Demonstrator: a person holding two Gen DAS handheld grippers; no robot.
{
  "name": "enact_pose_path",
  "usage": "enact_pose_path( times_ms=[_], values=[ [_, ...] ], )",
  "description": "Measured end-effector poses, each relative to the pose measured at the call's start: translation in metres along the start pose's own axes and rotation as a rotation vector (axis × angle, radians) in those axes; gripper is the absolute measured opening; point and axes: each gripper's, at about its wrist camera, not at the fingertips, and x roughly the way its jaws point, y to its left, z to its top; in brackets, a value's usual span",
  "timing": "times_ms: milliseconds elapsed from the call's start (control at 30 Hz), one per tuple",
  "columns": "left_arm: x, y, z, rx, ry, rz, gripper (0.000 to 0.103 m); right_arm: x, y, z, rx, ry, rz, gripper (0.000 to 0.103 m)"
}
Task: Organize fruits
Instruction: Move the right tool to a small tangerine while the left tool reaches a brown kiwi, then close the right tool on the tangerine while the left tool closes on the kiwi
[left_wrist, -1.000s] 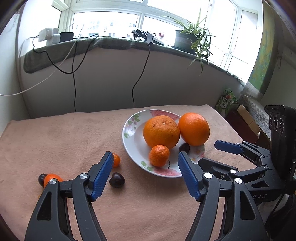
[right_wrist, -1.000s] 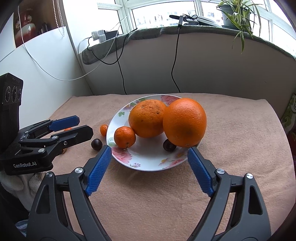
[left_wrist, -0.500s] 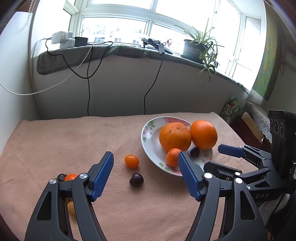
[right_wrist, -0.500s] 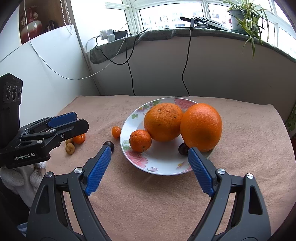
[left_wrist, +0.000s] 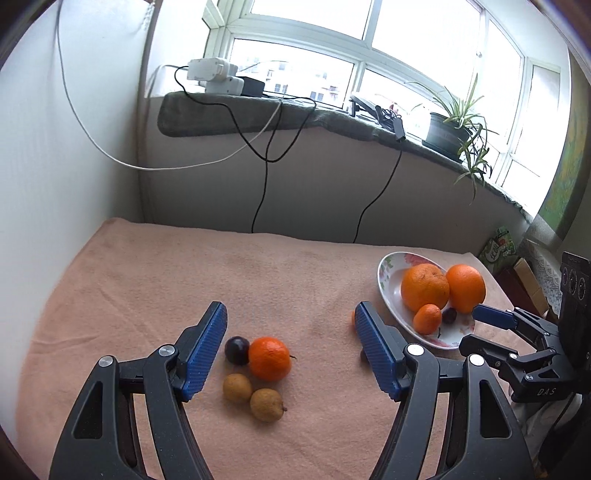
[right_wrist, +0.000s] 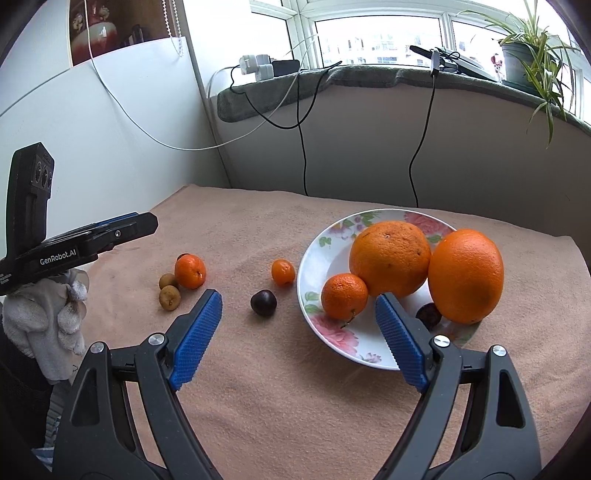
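1. Hovering above the loose fruits, the left gripper (left_wrist: 290, 345) is held wide open and nothing is gripped in it; a mandarin (left_wrist: 269, 358), a dark plum (left_wrist: 236, 350) and two brown longans (left_wrist: 237, 387) are seen between its fingers, probably because one of them is to be picked.
2. The right gripper (right_wrist: 299, 336) is also kept wide open and empty, near the plate (right_wrist: 317, 258), apparently waiting.
3. On the plate two big oranges (right_wrist: 390, 257), a small mandarin (right_wrist: 344, 296) and a dark fruit are already collected.
4. A kumquat (right_wrist: 283, 272) and another plum (right_wrist: 263, 302) are left on the peach cloth (right_wrist: 295, 406), just left of the plate.
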Motion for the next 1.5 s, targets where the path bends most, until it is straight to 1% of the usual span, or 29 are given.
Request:
enact_pose_path(
  times_ms=[233,367,500,567,667,767,800,900,967,1167,1500],
  values=[
    [-0.01,0.035,-0.015,-0.053,0.022,0.055,0.072,0.017,0.019,0.003,-0.034,0.036,0.043,0.087],
    [-0.008,0.049,-0.026,-0.08,0.051,0.057,0.071,0.028,0.028,0.004,-0.049,0.056,0.063,0.087],
    [-0.002,0.056,-0.035,-0.103,0.081,0.038,0.063,0.039,0.037,0.007,-0.051,0.075,0.098,0.087],
    [0.001,0.056,-0.038,-0.11,0.093,0.019,0.06,0.045,0.042,0.01,-0.056,0.083,0.117,0.087],
    [0.007,0.052,-0.04,-0.109,0.115,-0.014,0.053,0.055,0.053,0.016,-0.078,0.103,0.142,0.078],
    [0.014,0.05,-0.043,-0.104,0.136,-0.033,0.047,0.066,0.064,0.02,-0.099,0.121,0.16,0.074],
    [0.016,0.05,-0.043,-0.107,0.143,-0.041,0.043,0.071,0.066,0.021,-0.102,0.131,0.171,0.07],
    [0.02,0.053,-0.046,-0.112,0.161,-0.055,0.04,0.085,0.072,0.024,-0.097,0.164,0.204,0.059],
    [0.022,0.054,-0.047,-0.119,0.171,-0.063,0.037,0.095,0.077,0.024,-0.094,0.183,0.222,0.057],
    [0.026,0.061,-0.049,-0.143,0.19,-0.084,0.034,0.119,0.087,0.029,-0.073,0.227,0.269,0.055],
    [0.035,0.064,-0.048,-0.15,0.216,-0.105,0.033,0.148,0.094,0.032,-0.056,0.27,0.295,0.054]
  ],
)
